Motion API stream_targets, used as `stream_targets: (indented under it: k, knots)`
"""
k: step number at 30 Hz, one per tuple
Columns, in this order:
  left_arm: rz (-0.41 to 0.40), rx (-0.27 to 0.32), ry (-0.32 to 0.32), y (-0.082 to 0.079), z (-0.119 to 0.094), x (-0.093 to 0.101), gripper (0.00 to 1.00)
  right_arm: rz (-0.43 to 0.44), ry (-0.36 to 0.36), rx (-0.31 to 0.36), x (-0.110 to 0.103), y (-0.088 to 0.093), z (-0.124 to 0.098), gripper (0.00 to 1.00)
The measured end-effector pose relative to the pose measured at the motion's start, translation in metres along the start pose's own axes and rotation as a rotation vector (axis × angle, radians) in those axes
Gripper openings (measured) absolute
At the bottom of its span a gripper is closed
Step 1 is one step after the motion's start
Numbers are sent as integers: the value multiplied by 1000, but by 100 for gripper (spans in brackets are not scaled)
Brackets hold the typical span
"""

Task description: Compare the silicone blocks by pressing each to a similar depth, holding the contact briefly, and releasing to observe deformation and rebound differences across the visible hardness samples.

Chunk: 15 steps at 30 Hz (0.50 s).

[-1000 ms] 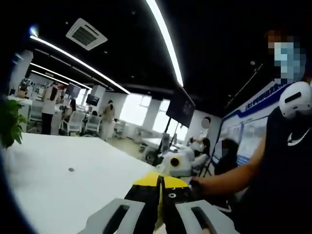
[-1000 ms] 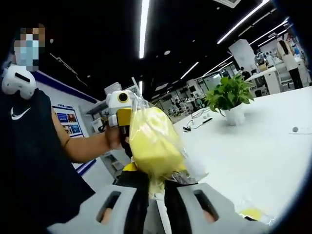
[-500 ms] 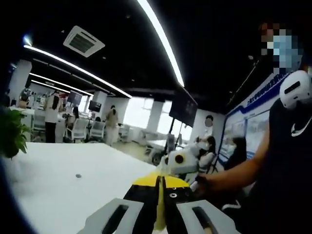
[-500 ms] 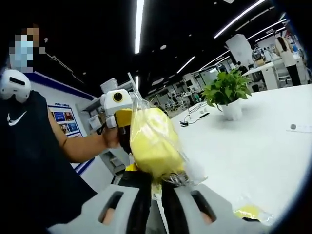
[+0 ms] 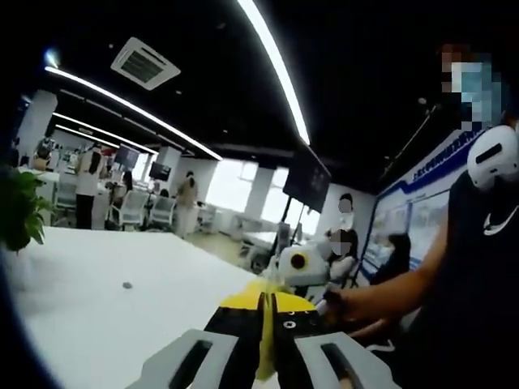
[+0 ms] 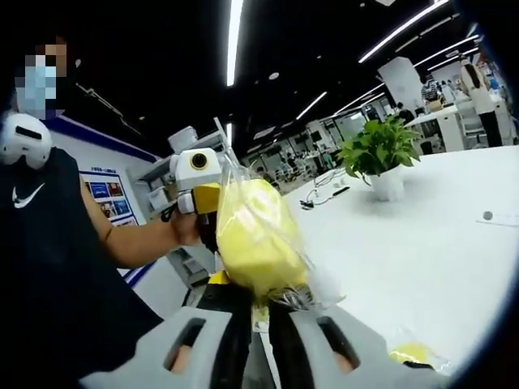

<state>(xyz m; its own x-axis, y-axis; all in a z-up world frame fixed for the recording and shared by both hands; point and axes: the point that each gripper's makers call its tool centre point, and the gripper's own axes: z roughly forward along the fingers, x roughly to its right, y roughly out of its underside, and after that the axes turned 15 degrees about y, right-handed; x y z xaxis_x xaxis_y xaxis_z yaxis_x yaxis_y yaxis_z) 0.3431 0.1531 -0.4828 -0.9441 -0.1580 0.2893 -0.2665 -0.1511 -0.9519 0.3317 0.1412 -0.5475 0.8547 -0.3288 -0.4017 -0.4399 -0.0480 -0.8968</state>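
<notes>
Squeezing a yellow silicone block [image 6: 253,237] in a clear plastic bag [image 6: 320,285], the right hand-held gripper [image 6: 258,318] holds it up in the air above the white desk [image 6: 422,259]. Its jaws are closed on the bottom of the bagged block. Held up like this, the block is easy to see while it gets pressed. The left hand-held gripper [image 5: 265,324] has its jaws almost shut on a thin yellow edge [image 5: 261,334]. I think this is the same block seen from its side, so both grippers may be pinching it together, but I cannot be sure.

Another yellow piece in plastic [image 6: 415,353] lies on the desk near the edge of the right gripper view, and it is cut off. A potted plant [image 6: 379,158] stands farther back on the desk. How deep the block is dented is hard to tell.
</notes>
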Motion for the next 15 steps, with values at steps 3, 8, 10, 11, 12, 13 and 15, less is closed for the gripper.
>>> stream_targets:
  k: [3, 8, 10, 11, 12, 13, 15]
  knots:
    - [5, -1, -2, 0, 0, 0, 3, -5, -3, -9, -1, 0, 0, 2]
    - [29, 15, 9, -4, 2, 2, 3, -23, -9, -33, -3, 5, 2, 2]
    - [40, 10, 13, -4, 2, 2, 2, -21, -10, -37, -3, 5, 1, 2]
    - [37, 8, 16, -3, 2, 3, 1, -24, -9, -40, -3, 5, 1, 2]
    - [43, 3, 16, -2, 1, 3, 0, -28, -9, -47, -4, 6, 1, 2]
    - [58, -8, 15, -1, 1, 3, 0, -31, -10, -49, -4, 7, 1, 2]
    - [72, -8, 3, -2, 1, 3, 0, -36, -11, -42, -4, 6, 2, 3]
